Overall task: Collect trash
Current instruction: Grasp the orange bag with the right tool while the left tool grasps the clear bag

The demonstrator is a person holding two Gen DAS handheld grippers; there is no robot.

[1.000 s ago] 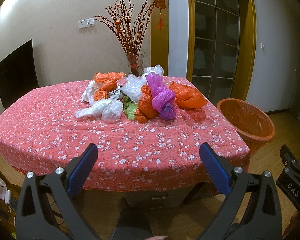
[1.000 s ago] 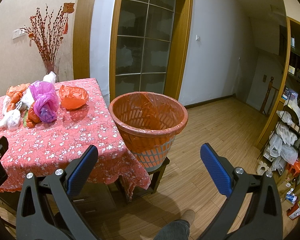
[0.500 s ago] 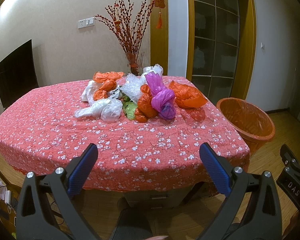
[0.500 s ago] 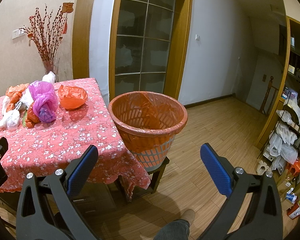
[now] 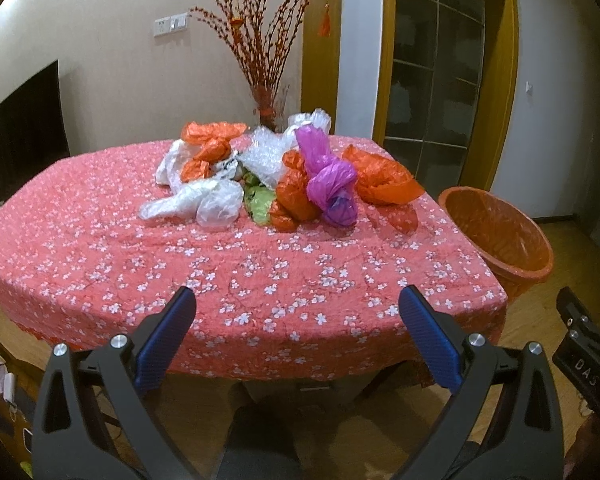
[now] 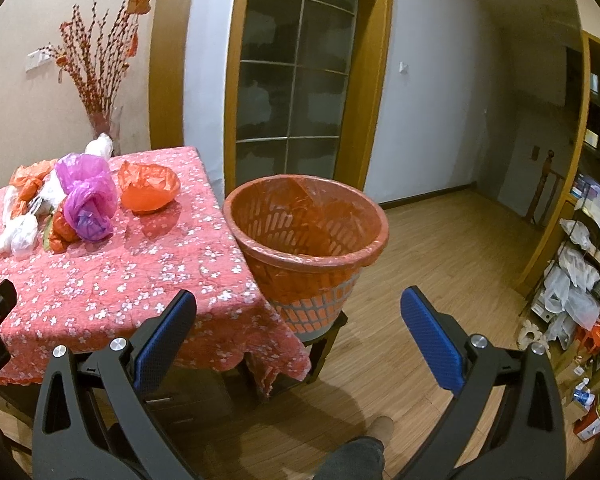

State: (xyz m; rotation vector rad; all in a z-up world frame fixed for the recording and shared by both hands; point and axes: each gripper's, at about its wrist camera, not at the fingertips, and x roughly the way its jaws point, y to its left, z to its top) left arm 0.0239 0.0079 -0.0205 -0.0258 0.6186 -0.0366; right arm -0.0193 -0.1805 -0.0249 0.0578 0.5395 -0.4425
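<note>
blue-padded jaws on both grippers gape wide, holding nothing.

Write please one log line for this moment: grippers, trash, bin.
left gripper: open, empty | right gripper: open, empty | plastic bags: piled on table | bin: beside table

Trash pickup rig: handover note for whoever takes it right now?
Left tool: open, empty, short of the table.
Right tool: open, empty, facing the orange basket.
Bag pile sits mid-table: purple bag, orange bag nearest the basket, white bags.
Basket stands off the table's right edge, lined; nothing visible inside.
Done: nothing collected yet.
Left: move every bag into the basket, probably the orange one first.
</note>
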